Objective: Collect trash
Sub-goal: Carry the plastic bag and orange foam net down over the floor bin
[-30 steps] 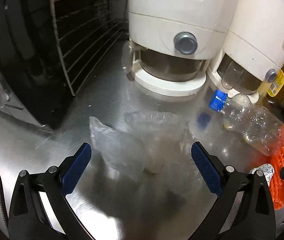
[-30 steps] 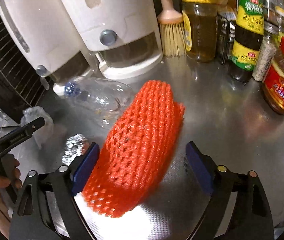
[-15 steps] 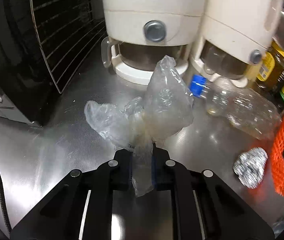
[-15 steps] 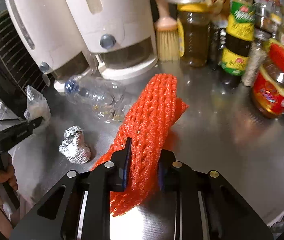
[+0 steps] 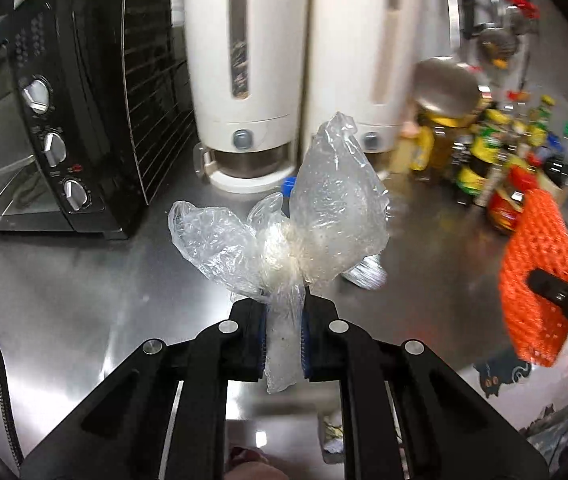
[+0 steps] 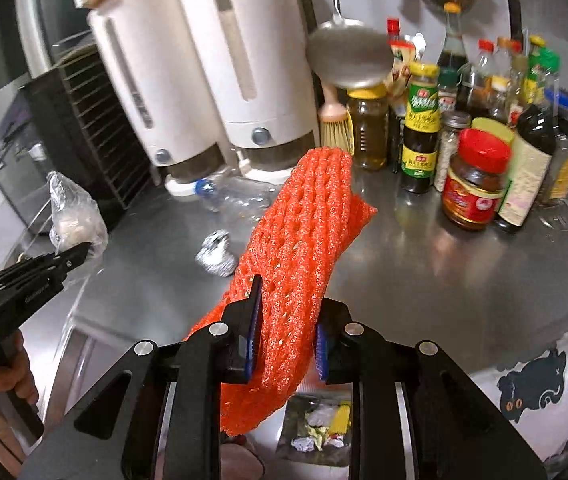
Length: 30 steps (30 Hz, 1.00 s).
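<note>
My left gripper (image 5: 283, 344) is shut on a crumpled clear plastic bag (image 5: 316, 216) and holds it up above the steel counter. It also shows in the right wrist view (image 6: 71, 216). My right gripper (image 6: 286, 344) is shut on an orange foam fruit net (image 6: 300, 240), lifted off the counter; the net also shows at the right of the left wrist view (image 5: 536, 276). A crushed clear bottle with a blue cap (image 6: 235, 196) and a ball of foil (image 6: 215, 256) lie on the counter. Below the counter edge, a bin with trash (image 6: 320, 432) shows between the right fingers.
Two white dispensers (image 6: 219, 80) stand at the back. A black toaster oven (image 5: 55, 128) is at the left. Several sauce bottles and jars (image 6: 476, 176) crowd the back right. A brush (image 6: 336, 124) and a hanging ladle (image 6: 348, 56) are near them.
Both grippers closed on their items, then lifted and pulled back from the counter. The bag and the orange net now hang in the air.
</note>
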### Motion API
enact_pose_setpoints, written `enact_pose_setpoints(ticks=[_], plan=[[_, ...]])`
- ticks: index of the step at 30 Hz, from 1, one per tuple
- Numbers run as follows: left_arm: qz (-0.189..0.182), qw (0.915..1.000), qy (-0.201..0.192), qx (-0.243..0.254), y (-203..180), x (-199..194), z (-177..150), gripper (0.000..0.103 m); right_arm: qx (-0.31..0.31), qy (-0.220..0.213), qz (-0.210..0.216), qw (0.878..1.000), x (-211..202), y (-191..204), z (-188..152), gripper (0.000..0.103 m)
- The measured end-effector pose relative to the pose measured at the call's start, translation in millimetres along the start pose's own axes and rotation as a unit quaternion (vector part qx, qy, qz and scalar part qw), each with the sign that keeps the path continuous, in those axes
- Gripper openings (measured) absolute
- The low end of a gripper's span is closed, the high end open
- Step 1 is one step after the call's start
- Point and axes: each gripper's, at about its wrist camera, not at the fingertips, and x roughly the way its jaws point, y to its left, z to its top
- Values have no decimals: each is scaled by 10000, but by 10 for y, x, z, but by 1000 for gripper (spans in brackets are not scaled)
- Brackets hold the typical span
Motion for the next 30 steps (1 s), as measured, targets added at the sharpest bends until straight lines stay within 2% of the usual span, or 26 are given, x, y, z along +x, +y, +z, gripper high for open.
enact_pose_setpoints(ticks=[7, 13, 20, 21, 23, 30], plan=[[-213, 9996, -155, 135, -304, -616, -517, 11, -183, -97, 19, 9998, -527, 76, -412, 23], [-413, 9990, 6, 175, -457, -736, -1111, 11, -357, 150, -49, 9992, -560, 127, -908, 23], [-576, 9962, 609, 254, -586, -395, -1919, 11, -326, 716, -167, 9968, -274, -18, -1516, 23], [-707, 9944, 723, 295, -615, -299, -2051, 11, -277, 805, -132, 9963, -214, -53, -1591, 23], [-825, 9918, 913, 333, -652, -151, -2220, 11, -178, 1021, -115, 9946, -51, -138, -1774, 23], [-888, 9815, 1641, 423, -787, 523, -2728, 11, 36, 1649, -289, 9859, 523, -380, -2273, 23]])
